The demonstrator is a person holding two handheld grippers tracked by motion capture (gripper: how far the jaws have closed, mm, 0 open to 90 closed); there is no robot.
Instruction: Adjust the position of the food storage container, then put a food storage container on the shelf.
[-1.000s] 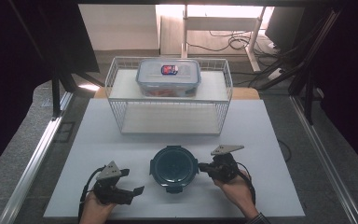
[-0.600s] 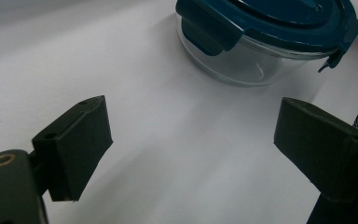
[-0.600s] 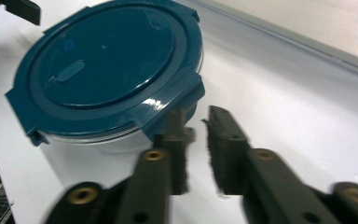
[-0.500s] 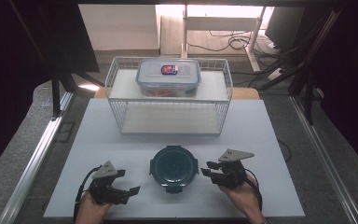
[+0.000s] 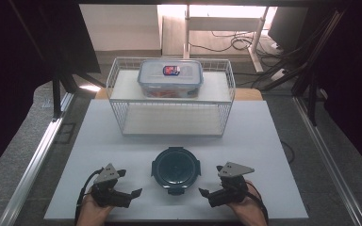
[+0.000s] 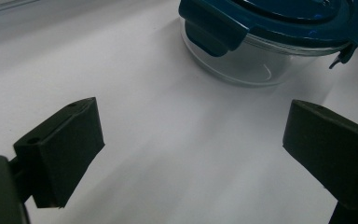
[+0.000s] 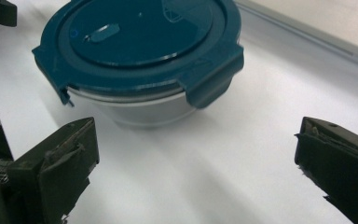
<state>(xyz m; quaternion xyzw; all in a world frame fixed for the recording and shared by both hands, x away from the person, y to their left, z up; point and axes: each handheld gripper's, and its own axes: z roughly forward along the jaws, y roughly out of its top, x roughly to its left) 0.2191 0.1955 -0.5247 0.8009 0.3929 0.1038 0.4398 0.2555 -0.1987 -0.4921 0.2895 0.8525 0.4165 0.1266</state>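
A round glass container with a dark blue clip-on lid (image 5: 175, 167) sits on the white desk (image 5: 273, 150) between both grippers. The left gripper (image 5: 131, 195) is wide open; the right gripper (image 5: 206, 194), jaws just opened, holds nothing.

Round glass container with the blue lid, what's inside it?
Through the clear wall of the round container nothing shows inside. The blue lid covers the top, so the rest stays hidden.
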